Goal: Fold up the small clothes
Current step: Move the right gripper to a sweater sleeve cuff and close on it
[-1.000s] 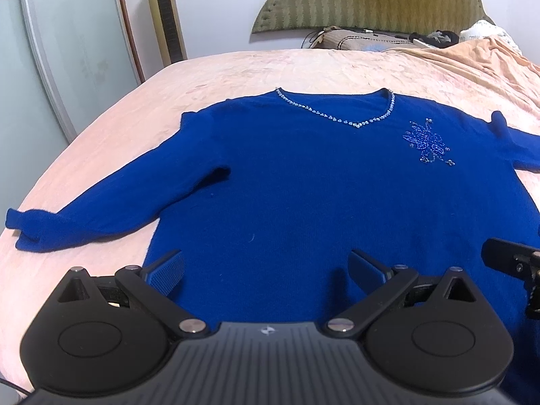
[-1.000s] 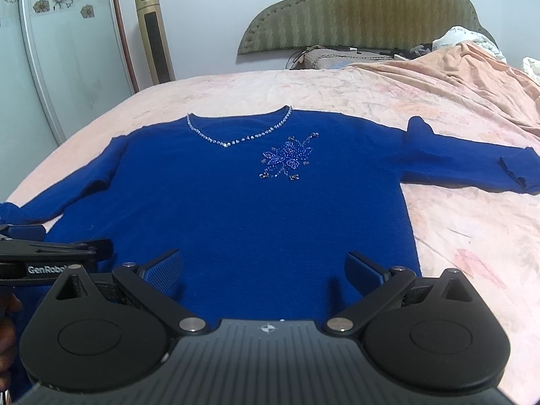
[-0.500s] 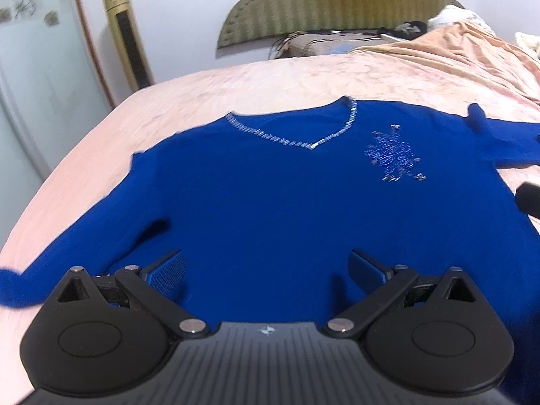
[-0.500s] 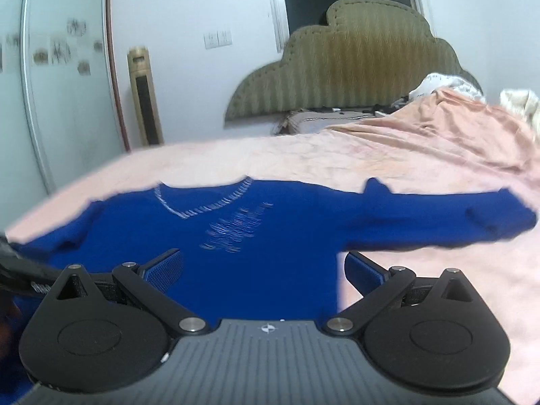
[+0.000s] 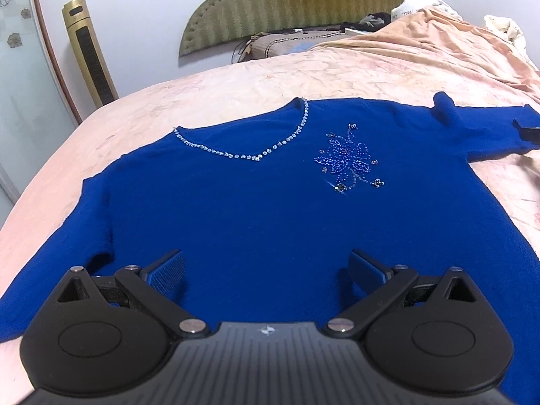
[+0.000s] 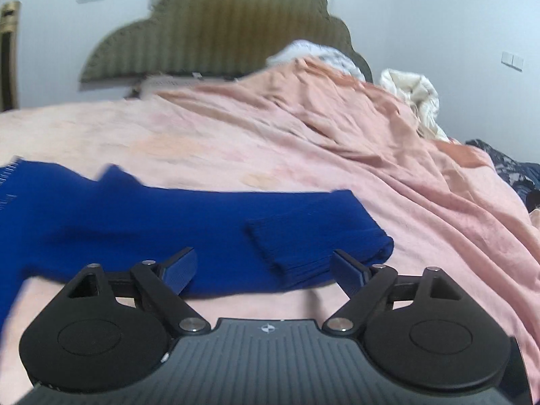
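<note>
A royal blue sweater [image 5: 256, 209] lies spread face up on the pink bed, with a rhinestone V neckline [image 5: 256, 155] and a beaded flower [image 5: 347, 158]. My left gripper [image 5: 266, 266] is open and empty, low over the sweater's lower body. In the right wrist view the sweater's right sleeve [image 6: 202, 226] stretches across the bed with its ribbed cuff [image 6: 303, 243] folded back. My right gripper [image 6: 263, 268] is open and empty, just in front of that cuff. A bit of the right gripper [image 5: 528, 133] shows at the far right of the left wrist view.
The pink bedsheet [image 5: 236, 91] covers the bed. A bunched peach blanket [image 6: 337, 108] and white bedding [image 6: 411, 98] lie by the green headboard [image 6: 216, 30]. A gold tower fan [image 5: 89, 50] and a glass wardrobe door [image 5: 20, 67] stand to the left.
My right gripper has swung right, from the sweater's body to the right sleeve cuff. My left gripper has shifted right over the hem, so the left sleeve end has left its view.
</note>
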